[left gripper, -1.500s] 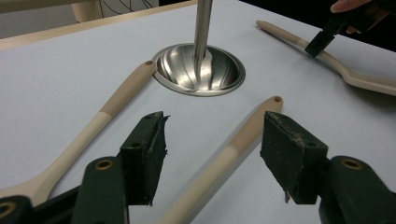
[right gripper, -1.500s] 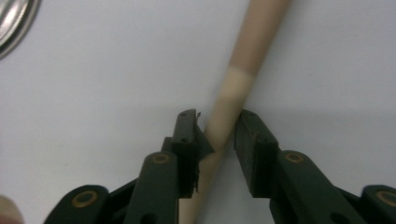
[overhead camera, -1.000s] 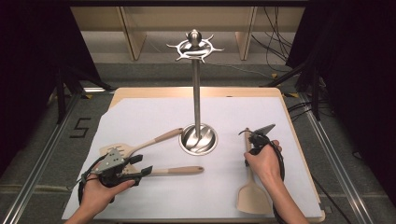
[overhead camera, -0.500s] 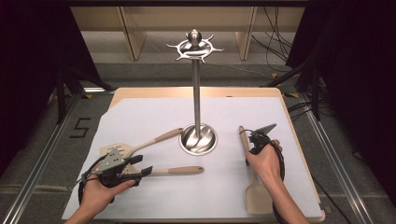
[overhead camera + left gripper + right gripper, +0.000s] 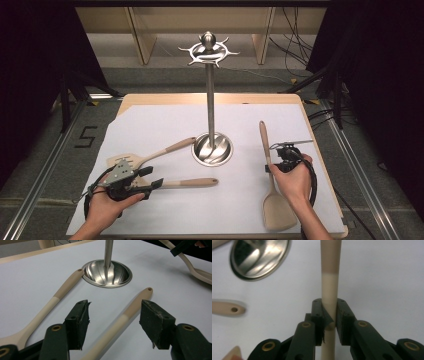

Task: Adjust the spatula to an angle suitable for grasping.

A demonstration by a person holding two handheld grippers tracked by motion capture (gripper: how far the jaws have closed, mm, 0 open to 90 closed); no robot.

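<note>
A steel utensil stand (image 5: 211, 100) rises from a round base (image 5: 107, 272) at mid-table, its hooks bare. My right gripper (image 5: 271, 164) is shut on the handle of a wooden spatula (image 5: 276, 210); the pads clamp the handle (image 5: 330, 270) from both sides, and the blade is near the front edge. My left gripper (image 5: 150, 178) rests open at the front left. A wooden utensil's handle (image 5: 135, 302) lies on the paper between its pads, untouched. A slotted wooden spatula (image 5: 165, 150) lies just beyond it.
White paper (image 5: 150, 120) covers the wooden tabletop (image 5: 300, 100). Dark metal rails (image 5: 40, 175) run along both sides of the table. Cables (image 5: 295, 30) and shelving sit on the floor behind it.
My right gripper has closed on the spatula handle and risen a little with it, so the handle tip now reaches farther up the table. The left gripper has stayed put.
</note>
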